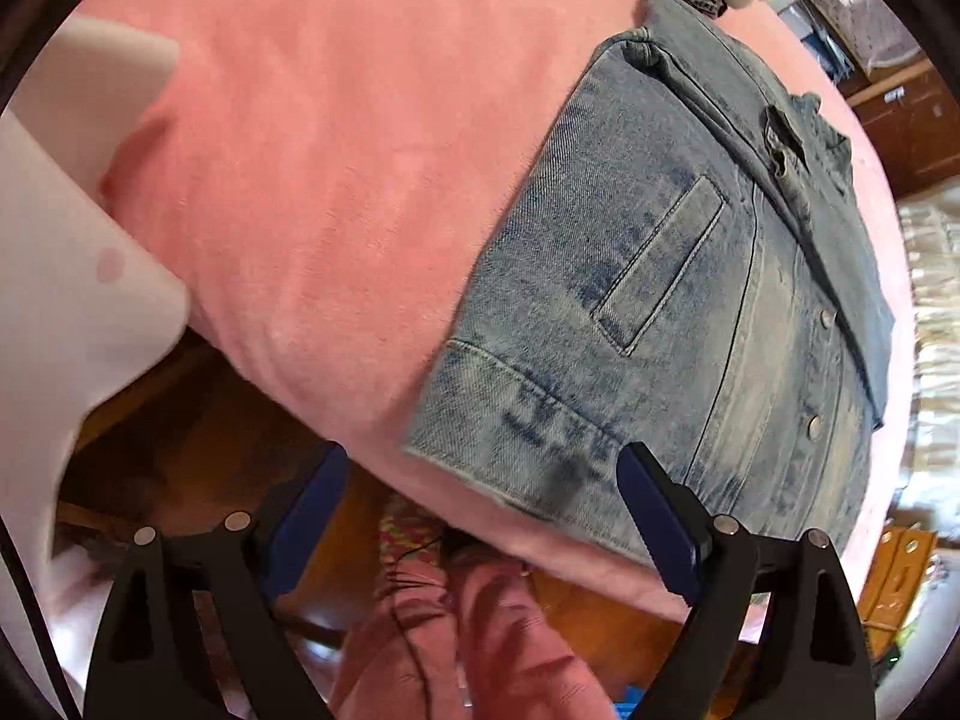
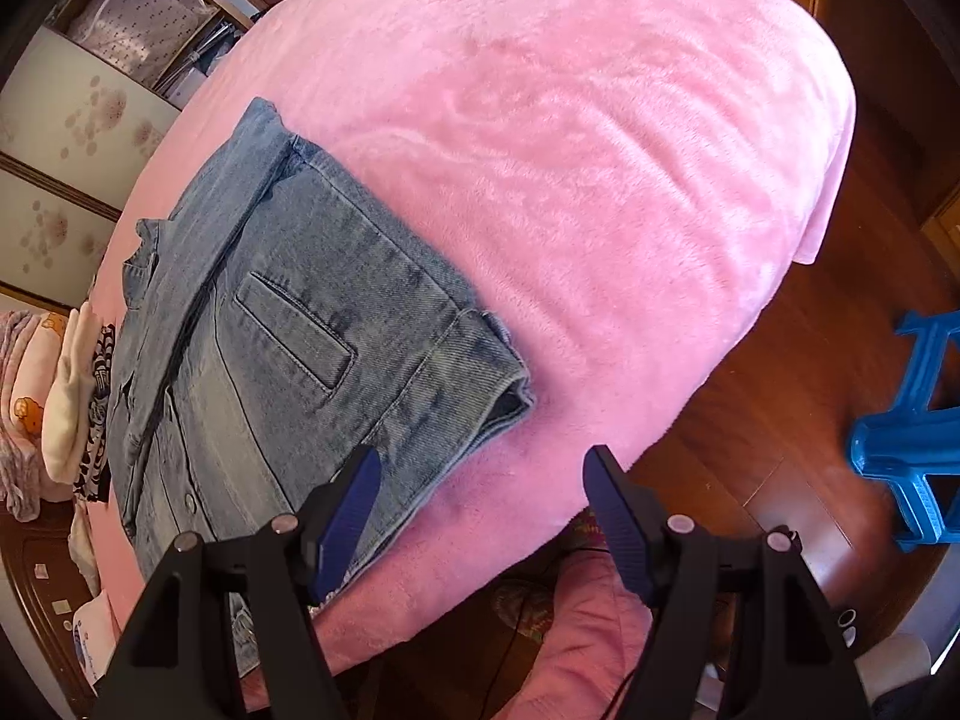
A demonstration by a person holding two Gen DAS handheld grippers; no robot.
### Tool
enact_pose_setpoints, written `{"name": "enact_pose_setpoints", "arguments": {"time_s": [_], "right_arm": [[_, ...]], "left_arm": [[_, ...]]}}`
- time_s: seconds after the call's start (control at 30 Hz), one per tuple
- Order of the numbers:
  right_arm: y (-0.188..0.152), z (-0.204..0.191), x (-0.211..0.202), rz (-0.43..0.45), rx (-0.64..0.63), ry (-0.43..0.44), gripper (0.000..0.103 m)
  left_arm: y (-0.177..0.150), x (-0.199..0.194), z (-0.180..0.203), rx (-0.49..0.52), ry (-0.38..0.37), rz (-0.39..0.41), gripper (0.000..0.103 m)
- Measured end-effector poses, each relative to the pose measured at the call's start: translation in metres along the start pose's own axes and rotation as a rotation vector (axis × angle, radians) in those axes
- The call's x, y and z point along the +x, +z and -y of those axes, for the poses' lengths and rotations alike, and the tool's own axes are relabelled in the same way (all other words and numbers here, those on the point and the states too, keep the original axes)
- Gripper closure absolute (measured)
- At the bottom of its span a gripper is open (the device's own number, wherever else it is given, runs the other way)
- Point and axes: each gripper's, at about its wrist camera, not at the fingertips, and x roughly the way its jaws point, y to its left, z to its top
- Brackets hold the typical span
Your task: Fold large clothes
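The denim jacket (image 1: 690, 300), thick, stiff and heavy, lies partly folded on the bed (image 1: 336, 168) just ahead of each tool, left (image 1: 483, 516) and right (image 2: 480, 516), both wide open, empty; its hem corners suit gripping.

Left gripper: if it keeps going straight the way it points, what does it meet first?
Probably the denim jacket: the open left gripper straddles its hem corner above the pink blanket. Depth is unclear.
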Motion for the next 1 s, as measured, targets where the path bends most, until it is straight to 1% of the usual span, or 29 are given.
{"name": "enact_pose_setpoints", "arguments": {"time_s": [0.1,0.2,0.27,0.3,0.37,0.4,0.47,0.57,0.63,0.7,0.83,0.9,0.97,1.0], "right_arm": [[0.003,-0.003,0.010,-0.026,-0.002,0.015,0.033],[0.006,-0.007,0.017,-0.021,-0.002,0.039,0.033],[0.009,-0.010,0.023,-0.023,0.006,0.043,0.034],[0.010,-0.011,0.025,-0.026,0.008,0.048,0.037],[0.013,-0.012,0.032,-0.041,0.019,0.036,0.038],[0.013,-0.010,0.034,-0.048,0.037,0.039,0.041],[0.015,-0.002,0.039,-0.050,0.095,0.054,0.044],[0.017,0.004,0.042,-0.050,0.140,0.062,0.046],[0.018,0.005,0.041,-0.042,0.140,0.049,0.046],[0.019,0.004,0.039,-0.036,0.130,0.036,0.046],[0.026,0.003,0.029,0.035,0.089,-0.024,0.045],[0.030,0.006,0.031,0.022,0.079,-0.011,0.045],[0.033,0.007,0.038,-0.017,0.069,0.026,0.046],[0.035,0.008,0.040,-0.028,0.065,0.035,0.046]], "left_arm": [[0.003,0.008,-0.001,-0.044,-0.035,-0.018,0.013],[0.006,0.016,0.001,-0.099,-0.097,-0.020,0.013],[0.008,0.019,0.004,-0.119,-0.119,-0.015,0.013],[0.009,0.021,0.006,-0.125,-0.114,-0.012,0.014],[0.011,0.025,0.009,-0.136,-0.100,-0.007,0.015],[0.012,0.027,0.009,-0.144,-0.093,-0.003,0.015],[0.013,0.034,0.010,-0.173,-0.078,-0.006,0.019],[0.018,0.038,0.008,-0.215,-0.077,-0.006,0.021],[0.019,0.039,0.007,-0.240,-0.075,-0.002,0.024],[0.019,0.039,0.006,-0.242,-0.066,-0.002,0.027],[0.019,0.037,0.006,-0.228,-0.053,-0.003,0.032],[0.020,0.038,0.006,-0.230,-0.052,-0.005,0.036],[0.020,0.036,0.003,-0.241,-0.057,-0.003,0.040],[0.020,0.035,0.001,-0.245,-0.060,-0.002,0.045]]}}
